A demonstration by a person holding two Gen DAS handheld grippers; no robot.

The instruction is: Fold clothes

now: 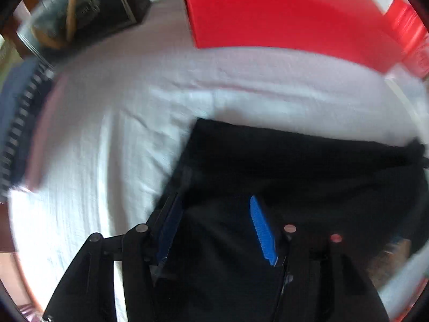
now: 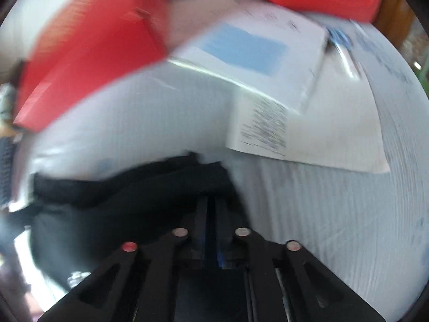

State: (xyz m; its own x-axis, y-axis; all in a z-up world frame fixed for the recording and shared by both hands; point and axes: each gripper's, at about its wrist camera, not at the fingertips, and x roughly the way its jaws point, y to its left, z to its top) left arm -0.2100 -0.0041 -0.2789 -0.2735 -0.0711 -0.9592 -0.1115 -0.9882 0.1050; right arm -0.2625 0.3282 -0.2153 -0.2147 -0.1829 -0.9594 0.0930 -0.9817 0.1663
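The left gripper point(image 1: 214, 222) is hanging over the black cloth garment point(image 1: 295, 166) with its jaws standing apart, the ribbed blue pads point(image 1: 262, 230) clear of the fabric as far as the blur allows; nothing is pinched between them. The right gripper point(image 2: 211, 214) is showing its jaws drawn nearly together over the garment's bunched edge point(image 2: 150, 187); whether fabric is caught in the thin gap cannot be told, since dark pads and dark cloth are merging.

The garment is lying on the white ribbed sheet covering the bench point(image 1: 102, 147), filling the lower right of the left wrist view, from about three o'clock round to six. In the right wrist view it is spreading from the centre toward nine o'clock.

Judging the step: a corner is probably being taken for the next fold. Doing it well means the right jaws are biting one clean edge rather than a wad of layers, the left jaws are closing on the matching corner, and both hands are lifting evenly so the crease falls straight.

Counting outward: one black garment; two red cardboard boxes, one large point(image 1: 281, 16) at twelve o'clock in the left view and a second at its right point(image 1: 410, 35); several loose printed white papers point(image 2: 268, 61) at one o'clock in the right view, at least three; one dark framed object point(image 1: 88, 8) at eleven o'clock in the left view.
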